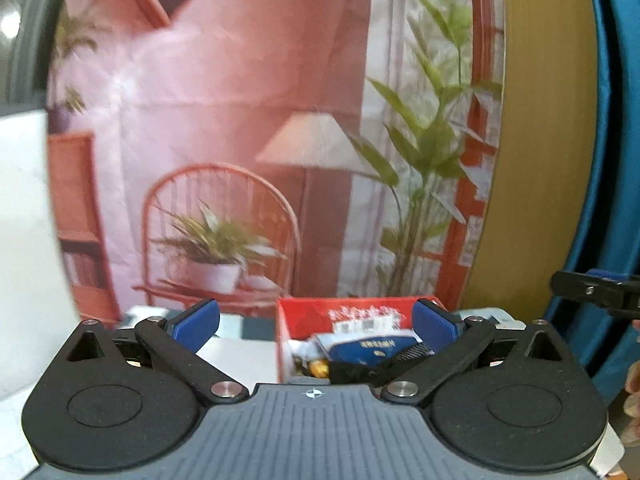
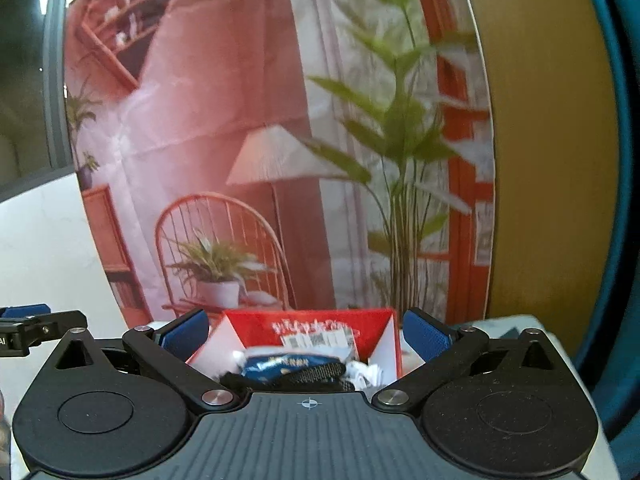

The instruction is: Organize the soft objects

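A red open box (image 1: 308, 309) (image 2: 256, 325) stands on the table just ahead of both grippers. It holds soft items: a blue packet (image 1: 368, 347) (image 2: 280, 363), black fabric (image 1: 352, 372) (image 2: 316, 374) and white cloth (image 2: 366, 374). My left gripper (image 1: 316, 326) is open and empty, its blue pads wide apart, the right pad (image 1: 434, 326) over the box. My right gripper (image 2: 306, 334) is open and empty, straddling the box. Each gripper shows at the edge of the other's view: the right one (image 1: 596, 290), the left one (image 2: 28, 326).
A printed backdrop (image 1: 248, 120) (image 2: 260, 140) of a pink room with chair, lamp and plants hangs close behind the box. A tan panel (image 1: 544, 120) and blue fabric (image 1: 616, 140) stand to the right. A white wall (image 1: 24, 220) is at left.
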Demonstrator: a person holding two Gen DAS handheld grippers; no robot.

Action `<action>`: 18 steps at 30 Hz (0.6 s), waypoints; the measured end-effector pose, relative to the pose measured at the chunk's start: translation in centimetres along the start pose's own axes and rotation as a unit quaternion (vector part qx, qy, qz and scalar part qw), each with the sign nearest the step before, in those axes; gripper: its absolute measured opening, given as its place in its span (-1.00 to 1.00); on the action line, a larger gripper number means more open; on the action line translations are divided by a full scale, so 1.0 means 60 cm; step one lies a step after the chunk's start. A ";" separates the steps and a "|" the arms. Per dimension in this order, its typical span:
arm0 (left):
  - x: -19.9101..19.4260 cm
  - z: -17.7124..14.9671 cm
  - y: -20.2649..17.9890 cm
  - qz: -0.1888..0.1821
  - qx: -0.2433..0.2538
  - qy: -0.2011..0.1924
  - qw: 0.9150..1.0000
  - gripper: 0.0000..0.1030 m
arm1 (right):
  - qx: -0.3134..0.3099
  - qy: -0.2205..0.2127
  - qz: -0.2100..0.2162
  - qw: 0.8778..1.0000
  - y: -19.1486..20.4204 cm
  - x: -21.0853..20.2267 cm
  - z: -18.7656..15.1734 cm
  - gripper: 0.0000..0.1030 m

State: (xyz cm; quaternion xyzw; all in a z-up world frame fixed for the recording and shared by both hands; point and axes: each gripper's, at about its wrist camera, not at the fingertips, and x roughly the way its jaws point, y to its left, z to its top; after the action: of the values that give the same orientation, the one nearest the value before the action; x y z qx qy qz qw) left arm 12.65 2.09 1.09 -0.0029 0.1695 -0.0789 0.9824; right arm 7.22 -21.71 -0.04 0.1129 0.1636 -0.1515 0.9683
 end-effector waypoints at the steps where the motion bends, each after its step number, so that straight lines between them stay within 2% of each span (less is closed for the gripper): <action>1: -0.014 0.005 -0.002 0.009 0.003 -0.006 1.000 1.00 | -0.004 -0.007 -0.001 1.000 0.006 -0.016 0.006 0.99; 5: -0.078 0.023 -0.010 0.024 0.006 -0.034 0.999 1.00 | -0.010 -0.027 0.006 1.000 0.026 -0.074 0.027 0.99; 11: -0.152 0.032 -0.023 0.048 -0.001 -0.057 0.997 1.00 | -0.020 -0.058 -0.005 0.998 0.050 -0.146 0.041 0.99; 18: -0.196 0.034 -0.028 0.054 -0.013 -0.072 0.996 1.00 | -0.023 -0.067 -0.012 0.997 0.062 -0.193 0.038 0.99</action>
State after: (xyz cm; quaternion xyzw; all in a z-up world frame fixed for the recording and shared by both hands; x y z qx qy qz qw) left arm 2.16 2.23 6.99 -0.0123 0.0991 -0.0226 0.9947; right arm -1.37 -15.89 6.75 0.0777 0.1030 -0.1669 0.9775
